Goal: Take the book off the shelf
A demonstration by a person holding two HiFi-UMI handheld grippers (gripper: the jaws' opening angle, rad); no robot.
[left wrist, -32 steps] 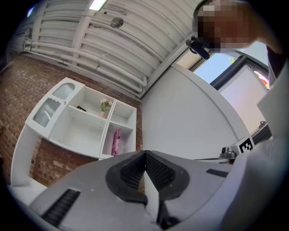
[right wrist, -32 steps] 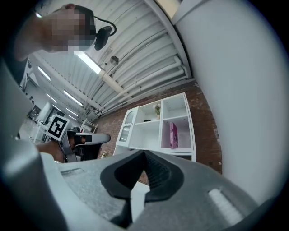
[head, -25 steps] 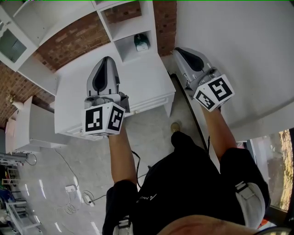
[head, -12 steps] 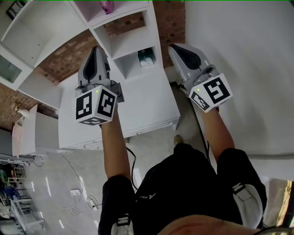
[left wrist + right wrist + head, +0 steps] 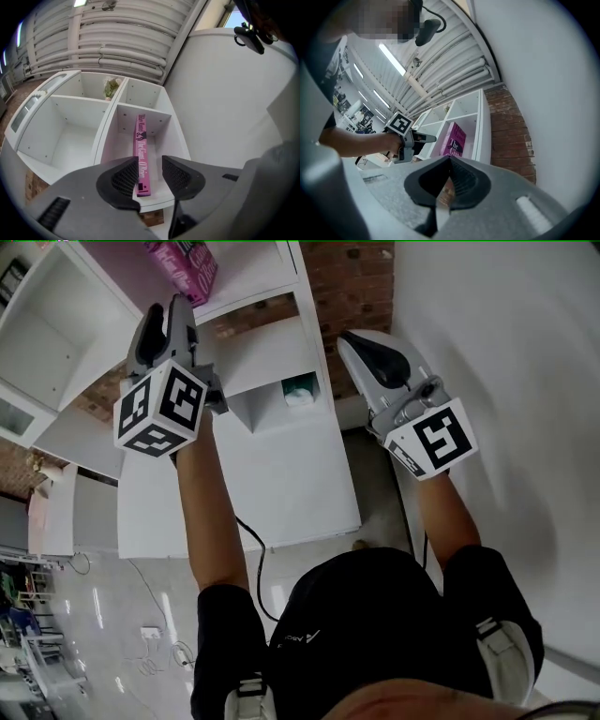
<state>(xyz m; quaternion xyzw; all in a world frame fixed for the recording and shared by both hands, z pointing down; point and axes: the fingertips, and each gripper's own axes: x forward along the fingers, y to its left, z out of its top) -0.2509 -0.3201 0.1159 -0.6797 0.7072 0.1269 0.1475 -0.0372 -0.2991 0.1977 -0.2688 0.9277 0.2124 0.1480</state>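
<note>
- The white shelf (image 5: 110, 122) is seen as a grid of open-fronted compartments, each framed by thin white walls and a front lip.
- The book (image 5: 142, 154) is stood upright in a compartment of the right-hand column, spine outward. Open room is left between it and both side walls.
- The book is shown as slim and bright pink, with dark lettering along its spine; its magenta cover carries pale lettering in the right gripper view.
- The left gripper (image 5: 150, 176) is raised in front of that compartment, apart from it. Its jaws are opening with nothing pinched; the book's spine is seen through the gap, beyond them.
- The right gripper (image 5: 449, 180) is held lower and to the right, jaws pressed together on nothing.
- To the shelf's right, a strip of brick wall (image 5: 352, 277) and a broad white wall (image 5: 487, 324) are seen; a white cabinet (image 5: 272, 484) sits below the shelf.
</note>
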